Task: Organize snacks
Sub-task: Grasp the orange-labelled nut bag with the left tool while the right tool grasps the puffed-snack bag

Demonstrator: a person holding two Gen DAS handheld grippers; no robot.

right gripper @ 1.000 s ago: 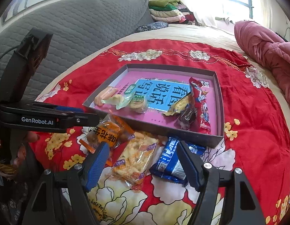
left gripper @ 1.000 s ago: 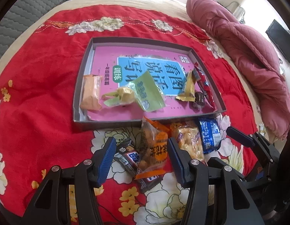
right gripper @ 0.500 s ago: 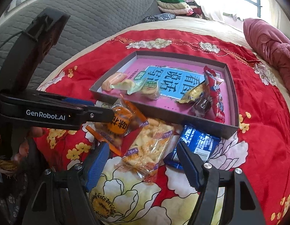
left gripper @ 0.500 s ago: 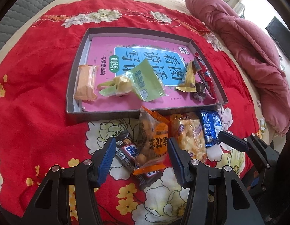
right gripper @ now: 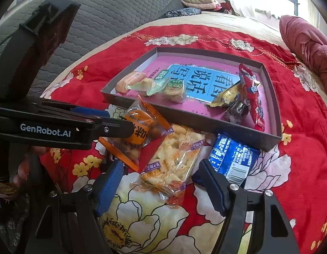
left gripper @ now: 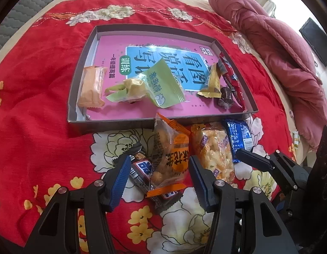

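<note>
Both grippers spread, nothing pinched. Left gripper straddles orange snack bag; right gripper straddles clear puff bag. Both bags on bed, just beside tray. Bags best pinched mid-body, lightly.

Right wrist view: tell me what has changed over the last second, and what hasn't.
The right tongs have come down and in over the clear bag of puffed snacks, which now lies between their open jaws, not gripped. The left tongs barely moved, open over the orange peanut pack. Nothing was taken or let go. The blue packet and the snacks in the tray lie as before.
</note>
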